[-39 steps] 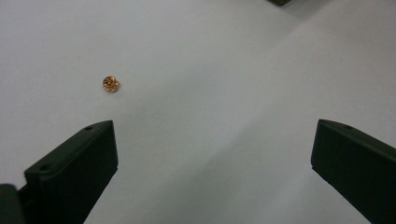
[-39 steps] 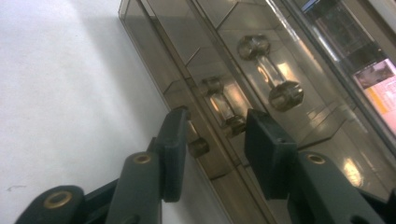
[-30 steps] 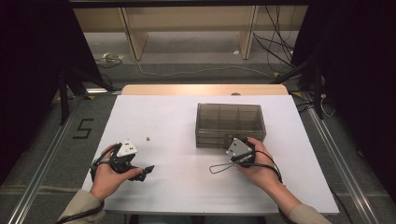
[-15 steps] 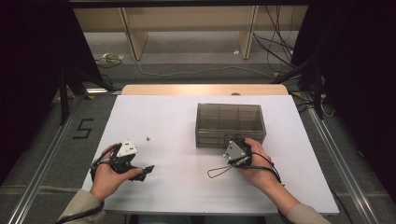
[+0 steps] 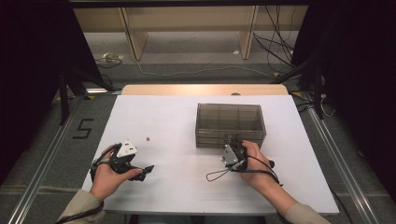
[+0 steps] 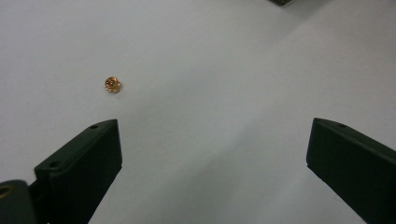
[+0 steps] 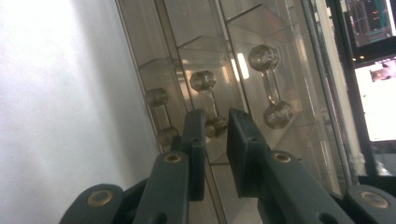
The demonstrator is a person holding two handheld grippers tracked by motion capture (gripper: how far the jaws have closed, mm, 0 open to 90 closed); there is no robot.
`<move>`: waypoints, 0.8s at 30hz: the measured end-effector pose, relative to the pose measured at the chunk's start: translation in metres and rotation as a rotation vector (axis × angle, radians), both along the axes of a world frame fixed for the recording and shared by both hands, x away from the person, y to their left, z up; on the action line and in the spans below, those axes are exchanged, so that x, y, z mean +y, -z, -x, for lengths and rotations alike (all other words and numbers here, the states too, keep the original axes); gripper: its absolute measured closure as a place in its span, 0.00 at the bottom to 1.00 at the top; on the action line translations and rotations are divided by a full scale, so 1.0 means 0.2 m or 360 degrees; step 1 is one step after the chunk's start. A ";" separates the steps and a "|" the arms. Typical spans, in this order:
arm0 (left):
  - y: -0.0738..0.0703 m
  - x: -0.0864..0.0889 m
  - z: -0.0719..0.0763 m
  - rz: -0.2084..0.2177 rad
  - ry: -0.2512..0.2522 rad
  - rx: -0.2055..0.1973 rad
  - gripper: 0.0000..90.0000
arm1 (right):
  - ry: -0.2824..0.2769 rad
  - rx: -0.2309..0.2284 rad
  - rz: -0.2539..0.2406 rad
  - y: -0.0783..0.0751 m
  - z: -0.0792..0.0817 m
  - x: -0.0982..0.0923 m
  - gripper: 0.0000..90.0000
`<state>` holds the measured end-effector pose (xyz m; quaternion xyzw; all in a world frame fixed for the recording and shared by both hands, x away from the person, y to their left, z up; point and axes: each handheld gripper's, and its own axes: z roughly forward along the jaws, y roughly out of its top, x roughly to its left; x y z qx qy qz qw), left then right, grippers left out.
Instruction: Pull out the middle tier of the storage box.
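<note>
My left gripper rests low, jaws wide apart. My right gripper is rolled sideways, jaws just closing, narrow gap left.

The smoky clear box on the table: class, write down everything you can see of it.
The box looks like smoke-tinted clear plastic, rectangular, with dividers splitting it into compartments. It sits flat on the white table, right of centre toward the far edge. The right gripper view shows three dumbbell-shaped handles on its near side, as on small drawers. The right gripper is at that side, its fingers having just been closing around the middle handle; whether they press it yet is unclear.
</note>
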<state>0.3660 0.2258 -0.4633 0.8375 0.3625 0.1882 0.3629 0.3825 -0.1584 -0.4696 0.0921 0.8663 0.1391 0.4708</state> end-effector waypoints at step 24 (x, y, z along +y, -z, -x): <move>0.00 0.01 0.00 0.0015 -0.0012 -0.0006 0.06 | -0.0046 -0.0067 0.0046 0.02 0.01 0.07 0.82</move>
